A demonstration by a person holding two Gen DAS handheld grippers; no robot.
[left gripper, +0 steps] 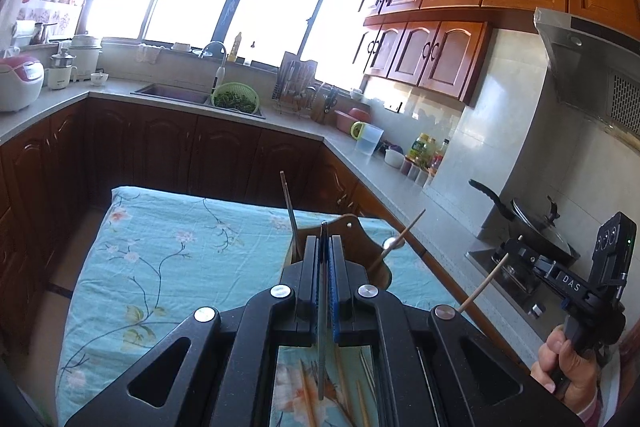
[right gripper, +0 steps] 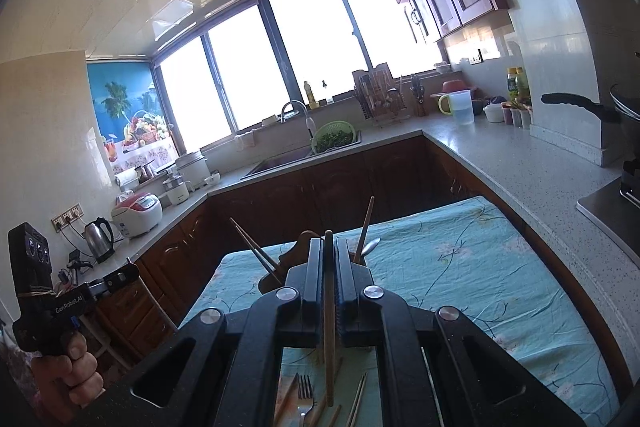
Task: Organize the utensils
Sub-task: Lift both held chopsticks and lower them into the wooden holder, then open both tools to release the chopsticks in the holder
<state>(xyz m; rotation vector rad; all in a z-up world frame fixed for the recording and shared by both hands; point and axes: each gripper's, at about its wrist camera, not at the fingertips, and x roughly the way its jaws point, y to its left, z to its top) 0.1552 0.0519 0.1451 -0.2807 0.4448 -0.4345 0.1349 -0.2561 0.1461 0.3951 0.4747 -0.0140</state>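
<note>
My left gripper (left gripper: 325,247) is shut on a thin grey metal utensil (left gripper: 321,339) that hangs down between its fingers. My right gripper (right gripper: 328,251) is shut on a wooden chopstick (right gripper: 329,355) held upright. Behind both grippers stands a brown wooden utensil holder (left gripper: 362,243), also in the right wrist view (right gripper: 294,251), with chopsticks (left gripper: 289,203) and a metal spoon (left gripper: 389,243) sticking out of it. A fork (right gripper: 305,397) and loose chopsticks (right gripper: 356,401) lie on the floral tablecloth (left gripper: 168,251) below the grippers. The right gripper also shows in the left wrist view (left gripper: 508,261).
The table with the blue floral cloth (right gripper: 480,267) stands inside a U-shaped kitchen counter (left gripper: 384,171). A sink with a green colander (left gripper: 235,99), a dish rack (left gripper: 296,83), jugs and bottles (left gripper: 424,151) stand on it. A pan on a stove (left gripper: 532,223) is at the right.
</note>
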